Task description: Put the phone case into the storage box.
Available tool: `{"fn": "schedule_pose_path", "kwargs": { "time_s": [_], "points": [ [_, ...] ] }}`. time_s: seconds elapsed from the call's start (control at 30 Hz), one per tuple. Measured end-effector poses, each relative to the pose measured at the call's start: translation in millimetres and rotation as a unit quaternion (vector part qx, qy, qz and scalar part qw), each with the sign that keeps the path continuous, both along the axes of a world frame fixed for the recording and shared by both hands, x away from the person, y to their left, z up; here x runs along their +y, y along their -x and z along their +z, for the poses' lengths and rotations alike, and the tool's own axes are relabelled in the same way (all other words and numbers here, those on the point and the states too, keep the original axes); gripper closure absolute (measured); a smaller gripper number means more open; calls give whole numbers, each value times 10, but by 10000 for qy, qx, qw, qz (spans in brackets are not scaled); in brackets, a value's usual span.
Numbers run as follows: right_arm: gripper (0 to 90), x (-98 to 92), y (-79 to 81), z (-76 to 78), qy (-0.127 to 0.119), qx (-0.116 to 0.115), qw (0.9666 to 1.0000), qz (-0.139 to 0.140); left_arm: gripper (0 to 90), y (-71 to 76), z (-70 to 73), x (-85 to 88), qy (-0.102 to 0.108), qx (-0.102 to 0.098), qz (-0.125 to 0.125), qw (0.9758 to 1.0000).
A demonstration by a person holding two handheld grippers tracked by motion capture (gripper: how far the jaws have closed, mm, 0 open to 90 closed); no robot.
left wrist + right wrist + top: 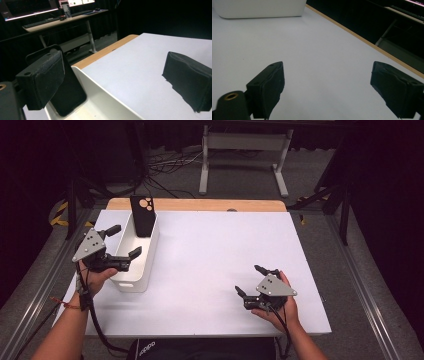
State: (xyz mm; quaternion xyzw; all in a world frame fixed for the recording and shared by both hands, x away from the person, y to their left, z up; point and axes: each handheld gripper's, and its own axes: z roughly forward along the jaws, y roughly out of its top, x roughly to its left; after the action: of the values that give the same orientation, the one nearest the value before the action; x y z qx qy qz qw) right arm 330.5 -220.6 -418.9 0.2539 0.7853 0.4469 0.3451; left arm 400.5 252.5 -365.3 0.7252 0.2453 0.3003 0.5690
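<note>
One black phone case (142, 215) stands nearly upright at the far end of the white bin (145, 265), leaning on the end wall with its camera cut-outs at the top and its upper part above the rim. It lies just ahead of the left claw (124, 241), whose jaws are spread wide, one outside the bin's near wall and one over the bin's interior; in the left gripper view the case (67, 92) sits right behind the left-hand pad (47, 77). To take it cleanly, I judge the claw should move forward until both pads flank the case's flat faces above the rim (not its thin edges), then close and lift straight up so the bin is not dragged. Well off to that claw's right, the right claw (252, 280) rests released on the white table (215, 245), holding nothing
</note>
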Motion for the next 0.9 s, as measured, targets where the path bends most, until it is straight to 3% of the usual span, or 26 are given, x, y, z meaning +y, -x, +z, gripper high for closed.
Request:
{"fn": "schedule_pose_path", "kwargs": {
  "time_s": [0.9],
  "points": [
    [132, 45, 19, 39, -35, -115, 9999, 106, 50, 436, 20, -197, -112, -219, -362, 9990]
  ]
}}
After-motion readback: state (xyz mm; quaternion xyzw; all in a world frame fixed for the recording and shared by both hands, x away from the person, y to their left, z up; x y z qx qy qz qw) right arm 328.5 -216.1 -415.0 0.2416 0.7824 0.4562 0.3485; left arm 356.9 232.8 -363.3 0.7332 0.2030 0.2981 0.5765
